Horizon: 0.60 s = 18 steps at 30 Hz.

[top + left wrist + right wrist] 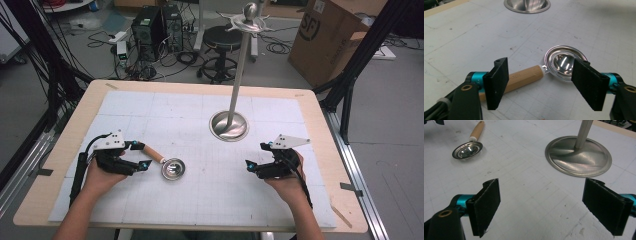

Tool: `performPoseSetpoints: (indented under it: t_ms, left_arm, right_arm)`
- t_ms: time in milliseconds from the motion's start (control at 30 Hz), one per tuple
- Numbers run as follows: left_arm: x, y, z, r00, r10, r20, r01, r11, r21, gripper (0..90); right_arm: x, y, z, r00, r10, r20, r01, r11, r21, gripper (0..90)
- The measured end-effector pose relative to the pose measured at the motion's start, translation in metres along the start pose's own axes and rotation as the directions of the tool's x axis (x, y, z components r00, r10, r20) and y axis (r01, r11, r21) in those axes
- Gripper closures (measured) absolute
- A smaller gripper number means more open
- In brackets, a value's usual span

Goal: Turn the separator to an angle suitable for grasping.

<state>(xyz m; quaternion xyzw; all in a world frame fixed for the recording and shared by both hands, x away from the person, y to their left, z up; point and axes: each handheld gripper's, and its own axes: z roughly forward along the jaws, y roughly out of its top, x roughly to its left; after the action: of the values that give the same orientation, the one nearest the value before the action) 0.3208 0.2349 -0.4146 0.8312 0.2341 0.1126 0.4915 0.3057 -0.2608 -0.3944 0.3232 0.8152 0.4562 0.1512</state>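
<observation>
A small steel ladle with a wooden handle (155, 155) and a round shiny bowl (173, 168) lies flat on the white mat. My left gripper (141, 156) is open, its jaws standing on either side of the handle (524, 77) without touching it; the bowl (564, 62) lies just beyond the jaw tips. My right gripper (259, 155) is open and empty over bare mat, right of the ladle (467, 150). A tall metal stand (240, 65) rises from a round steel base (229, 126) at the mat's middle back, with a hook crown at the top.
The white gridded mat (200, 200) covers a wooden table (60, 150). The stand's base (578, 156) lies ahead of the right gripper. Beyond the table are a stool (222, 40), computer boxes, cables and a cardboard box (325, 35).
</observation>
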Motion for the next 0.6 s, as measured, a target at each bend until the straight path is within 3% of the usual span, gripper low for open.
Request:
performPoseSetpoints:
  t_ms: [267, 600]
  left_arm:
    - [-0.001, -0.002, 0.007, 1.0, -0.008, 0.005, 0.008, 0.9991, 0.041, 56.6]
    - [-0.006, -0.004, 0.025, 0.9999, 0.015, -0.008, -0.014, 0.9913, 0.131, 73.3]
  right_arm:
    - [0.001, 0.0, 0.001, 1.0, -0.006, 0.005, 0.006, 1.0, 0.011, 13.7]
    - [0.001, 0.0, 0.002, 0.9999, -0.014, 0.007, 0.014, 1.0, 0.019, 13.7]
